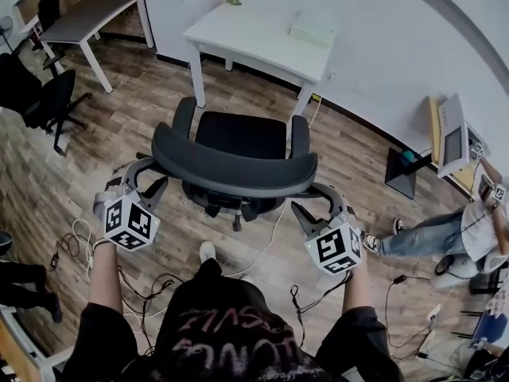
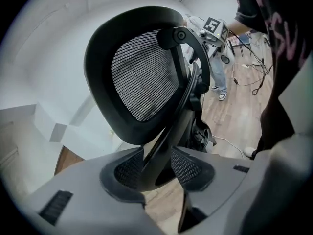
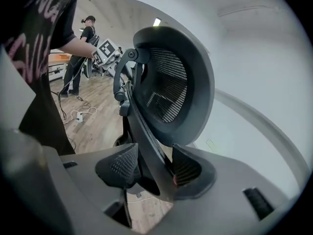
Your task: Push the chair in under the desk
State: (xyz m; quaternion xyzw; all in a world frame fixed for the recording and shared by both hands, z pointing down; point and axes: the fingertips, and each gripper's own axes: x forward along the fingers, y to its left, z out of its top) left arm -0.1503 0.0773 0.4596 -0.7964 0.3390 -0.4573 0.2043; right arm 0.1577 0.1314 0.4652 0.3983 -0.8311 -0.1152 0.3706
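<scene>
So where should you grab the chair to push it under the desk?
The backrest side bars, from behind: the chair faces the desk, back toward the person, and a thin bar fits between the open jaws of the left gripper and right gripper.

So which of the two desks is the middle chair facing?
The white desk, straight ahead of the chair; the grey-topped desk stands off at the upper left.
</scene>
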